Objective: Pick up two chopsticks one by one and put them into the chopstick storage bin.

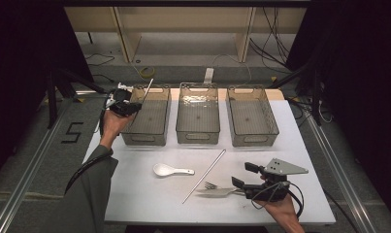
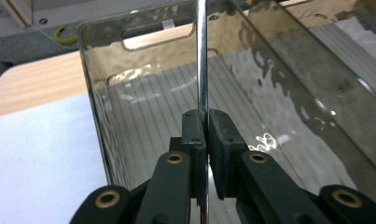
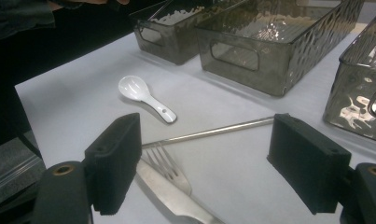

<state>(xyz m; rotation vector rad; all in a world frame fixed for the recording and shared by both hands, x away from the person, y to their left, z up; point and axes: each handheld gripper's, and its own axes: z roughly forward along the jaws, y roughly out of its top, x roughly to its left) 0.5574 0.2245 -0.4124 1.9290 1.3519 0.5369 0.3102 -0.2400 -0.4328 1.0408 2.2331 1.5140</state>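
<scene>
Two claws are at work here. Your left claw (image 2: 205,122) is clenched on a thin metal rod (image 2: 202,56), the pads pinched tight on its shaft with the rod running straight up between them. From above, that claw (image 1: 133,104) hangs over the near left corner of the left bin (image 1: 149,127), and the rod (image 1: 148,89) slants up and away across the bin's rim. Your left forearm comes up from the lower left edge of the table, sleeve to the wrist, hand raised above the bin, cable trailing down along the arm.

Your right claw (image 3: 204,161) stands released, pads wide apart with nothing pressed between them. It sits low over the near right part of the table (image 1: 149,199), pointing left, your hand (image 1: 279,206) behind it at the near edge. A fork (image 3: 164,168) lies just in front of its left pad, beside a knife (image 3: 176,200). A second metal rod (image 3: 209,132) lies on the table just beyond the fork, and a white spoon (image 3: 143,97) rests further off.

Three smoky see-through bins stand in a row along the far side of the white table: the left one, the middle bin (image 1: 198,116) and the right bin (image 1: 251,116). Beyond them you see a grey floor with cables, wooden legs of furniture, and dark drapes at both sides.
</scene>
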